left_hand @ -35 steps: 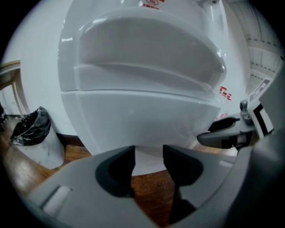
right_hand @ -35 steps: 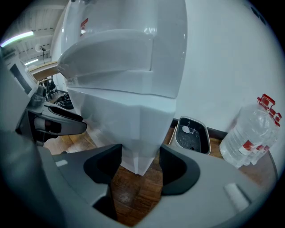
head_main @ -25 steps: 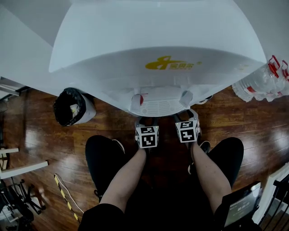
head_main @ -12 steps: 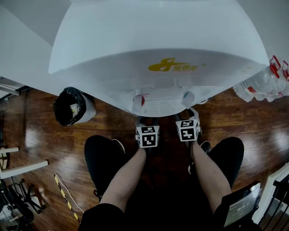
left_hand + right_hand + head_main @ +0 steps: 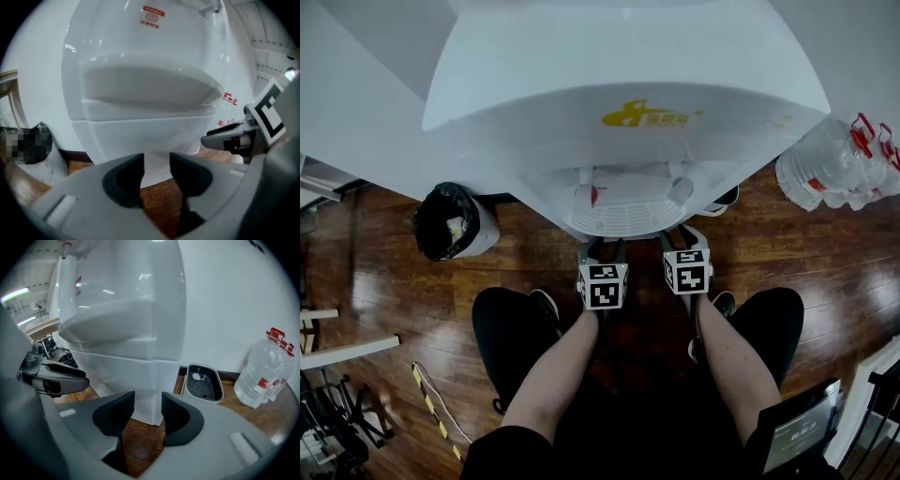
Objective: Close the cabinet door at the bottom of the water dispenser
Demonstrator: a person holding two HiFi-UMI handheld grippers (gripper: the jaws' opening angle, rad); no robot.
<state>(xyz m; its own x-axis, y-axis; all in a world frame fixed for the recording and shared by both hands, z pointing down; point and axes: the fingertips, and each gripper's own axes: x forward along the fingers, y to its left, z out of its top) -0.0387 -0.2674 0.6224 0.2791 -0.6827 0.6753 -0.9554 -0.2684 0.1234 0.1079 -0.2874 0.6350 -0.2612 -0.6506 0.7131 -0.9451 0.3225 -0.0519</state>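
The white water dispenser (image 5: 619,84) stands right in front of me, with its drip grille (image 5: 623,217) over both grippers. Its lower cabinet door (image 5: 140,133) looks flush with the body, with no gap showing; the same panel (image 5: 124,373) fills the right gripper view. My left gripper (image 5: 602,247) and right gripper (image 5: 682,234) sit side by side just short of the base. The left gripper (image 5: 155,172) has its jaws closing with nothing between them, only floor and door behind. The right gripper (image 5: 148,412) is closing too, also empty.
A bin with a black liner (image 5: 450,222) stands left of the dispenser. Large water bottles (image 5: 839,169) and a loose drip tray (image 5: 202,382) lie to the right by the wall. My knees and shoes (image 5: 546,305) flank the grippers on the wooden floor (image 5: 384,281).
The head view has shifted a little, so the dispenser top sits further right. Both grippers stay under the drip grille, the left one slightly higher.
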